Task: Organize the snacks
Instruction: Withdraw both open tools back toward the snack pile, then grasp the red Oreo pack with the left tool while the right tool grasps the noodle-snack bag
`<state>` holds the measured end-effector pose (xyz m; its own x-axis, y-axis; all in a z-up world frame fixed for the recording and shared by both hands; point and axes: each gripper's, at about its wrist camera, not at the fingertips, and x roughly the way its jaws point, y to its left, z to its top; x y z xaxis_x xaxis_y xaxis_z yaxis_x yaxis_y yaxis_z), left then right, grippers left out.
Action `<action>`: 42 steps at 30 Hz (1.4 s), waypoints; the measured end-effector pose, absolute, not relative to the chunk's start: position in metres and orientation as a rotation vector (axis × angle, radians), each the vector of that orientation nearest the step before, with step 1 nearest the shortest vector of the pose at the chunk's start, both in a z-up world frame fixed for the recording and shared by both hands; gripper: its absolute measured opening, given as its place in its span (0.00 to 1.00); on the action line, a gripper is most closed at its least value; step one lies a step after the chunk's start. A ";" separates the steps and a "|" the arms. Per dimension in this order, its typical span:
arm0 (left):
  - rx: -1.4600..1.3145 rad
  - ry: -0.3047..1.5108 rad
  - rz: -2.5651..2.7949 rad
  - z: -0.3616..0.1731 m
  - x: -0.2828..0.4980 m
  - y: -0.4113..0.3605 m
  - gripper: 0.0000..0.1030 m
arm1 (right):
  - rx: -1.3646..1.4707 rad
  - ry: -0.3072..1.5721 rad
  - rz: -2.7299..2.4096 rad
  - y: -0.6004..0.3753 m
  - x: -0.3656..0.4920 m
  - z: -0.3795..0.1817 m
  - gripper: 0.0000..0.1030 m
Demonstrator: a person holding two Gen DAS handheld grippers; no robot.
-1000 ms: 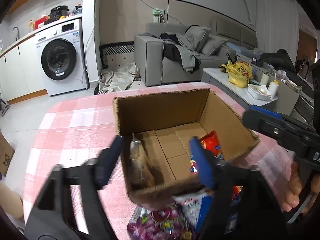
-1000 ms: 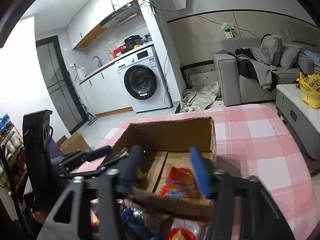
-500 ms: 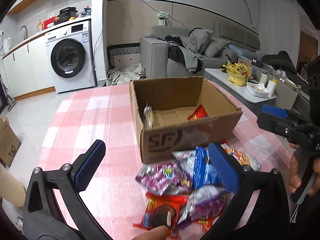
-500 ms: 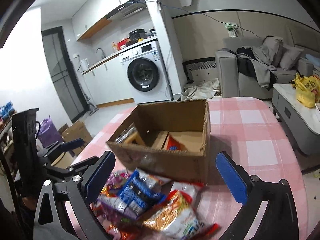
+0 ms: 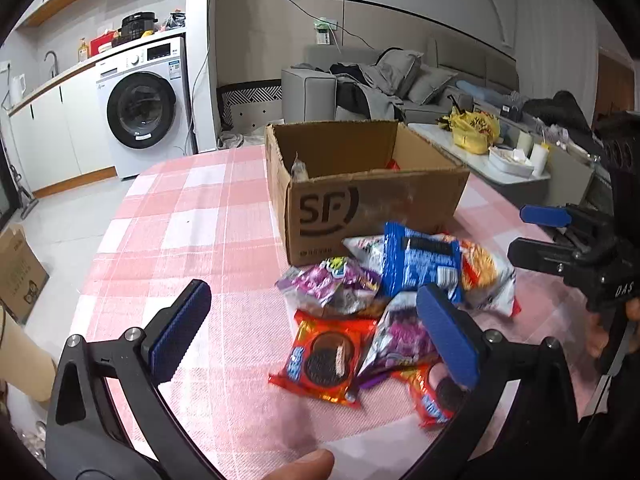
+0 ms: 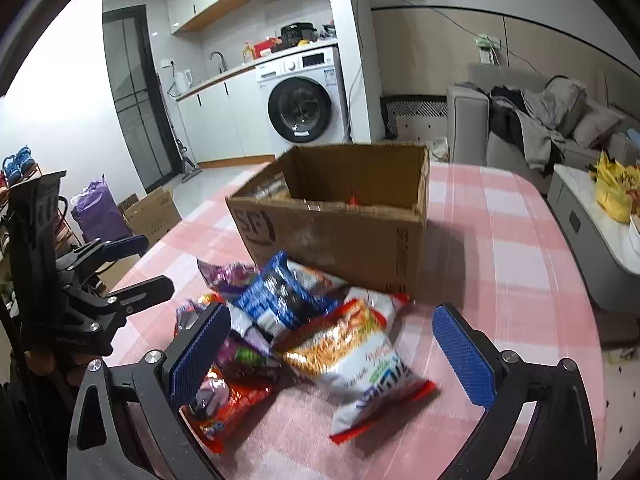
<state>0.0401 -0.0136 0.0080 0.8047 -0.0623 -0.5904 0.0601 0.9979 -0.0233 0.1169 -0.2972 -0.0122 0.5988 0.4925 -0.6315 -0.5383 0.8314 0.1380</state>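
Observation:
An open cardboard box (image 5: 372,204) marked SF stands on the pink checked table (image 5: 188,240); a clear packet (image 5: 299,170) and a red packet show inside. In front of it lies a heap of snack packets: a blue one (image 5: 420,264), purple ones (image 5: 332,284), red Oreo packs (image 5: 328,360) and a white-orange bag (image 6: 356,360). My left gripper (image 5: 316,336) is open and empty over the Oreo pack. My right gripper (image 6: 332,352) is open and empty over the white-orange bag. The box also shows in the right wrist view (image 6: 340,220).
A washing machine (image 5: 144,108) and a grey sofa (image 5: 360,88) stand beyond the table. A low white table (image 5: 500,156) with a yellow bag is at the right. A cardboard box (image 5: 16,268) sits on the floor at the left.
Both grippers have pulled back from the box toward the table's near edge and opened wide. The snack heap in front of the box has come into full view.

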 end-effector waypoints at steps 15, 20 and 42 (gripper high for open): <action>-0.021 0.708 -0.089 -0.005 0.058 0.000 0.99 | -0.044 0.791 0.575 -0.308 0.124 -0.039 1.00; 0.008 0.748 -0.089 -0.016 0.065 0.000 0.99 | -0.079 0.815 0.576 -0.304 0.130 -0.041 1.00; 0.032 0.868 -0.062 -0.054 0.096 0.008 0.99 | -0.147 0.945 0.625 -0.300 0.155 -0.073 1.00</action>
